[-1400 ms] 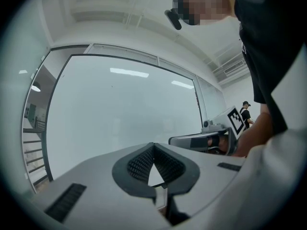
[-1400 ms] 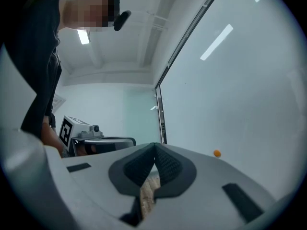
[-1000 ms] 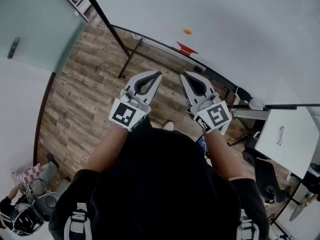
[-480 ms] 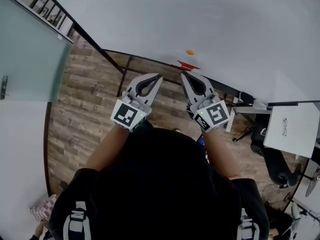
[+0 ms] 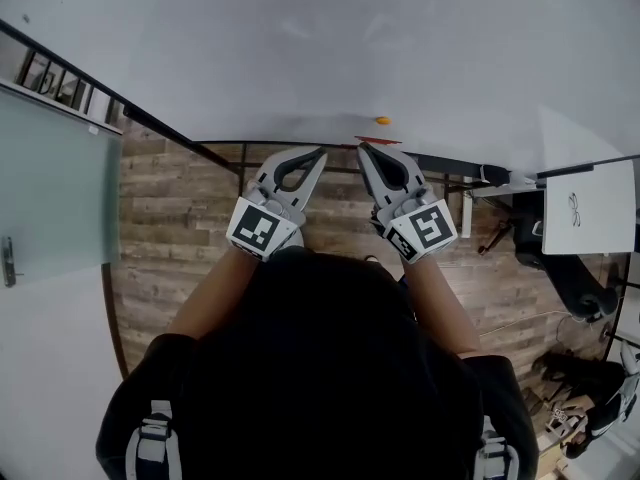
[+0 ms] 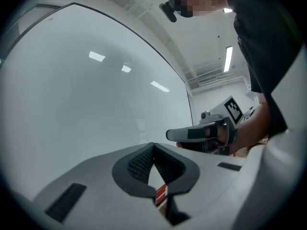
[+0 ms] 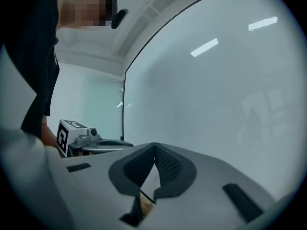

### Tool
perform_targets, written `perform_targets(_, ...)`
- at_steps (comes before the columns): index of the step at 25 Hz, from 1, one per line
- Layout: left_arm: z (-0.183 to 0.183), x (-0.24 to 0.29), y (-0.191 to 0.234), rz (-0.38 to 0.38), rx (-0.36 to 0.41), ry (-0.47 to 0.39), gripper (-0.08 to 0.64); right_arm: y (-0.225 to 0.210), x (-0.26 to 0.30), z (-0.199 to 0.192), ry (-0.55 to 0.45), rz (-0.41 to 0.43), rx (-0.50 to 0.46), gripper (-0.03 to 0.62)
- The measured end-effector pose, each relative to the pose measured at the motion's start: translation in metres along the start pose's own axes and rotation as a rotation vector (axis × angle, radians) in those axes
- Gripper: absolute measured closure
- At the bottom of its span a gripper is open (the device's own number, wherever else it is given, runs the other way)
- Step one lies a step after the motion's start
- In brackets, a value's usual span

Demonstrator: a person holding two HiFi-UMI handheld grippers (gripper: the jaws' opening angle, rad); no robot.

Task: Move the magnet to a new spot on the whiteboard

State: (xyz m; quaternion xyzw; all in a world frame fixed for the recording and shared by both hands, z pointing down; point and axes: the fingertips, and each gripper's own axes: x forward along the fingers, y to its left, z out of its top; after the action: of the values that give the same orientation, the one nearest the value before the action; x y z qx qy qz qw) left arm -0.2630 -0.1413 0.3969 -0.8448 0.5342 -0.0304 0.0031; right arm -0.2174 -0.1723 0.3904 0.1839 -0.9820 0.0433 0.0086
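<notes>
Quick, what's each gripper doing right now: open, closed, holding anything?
Left gripper: jaws closed, holding nothing.
Right gripper: jaws closed, holding nothing.

No words, numbers or brand names could be read anywhere. The only signs were black-and-white square code markers, one on the cube of the left gripper and one on the cube of the right gripper. A small dark squiggle stood on a white panel at the right, too small to read
</notes>
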Motion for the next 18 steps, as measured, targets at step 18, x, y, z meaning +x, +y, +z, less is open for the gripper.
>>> perform_targets(18,-0.015,0.015,0.028,-0.292,0.015,-0.014,0.558,-0.011,0.010,-0.009,0.007,-0.358,-0.031,0.591)
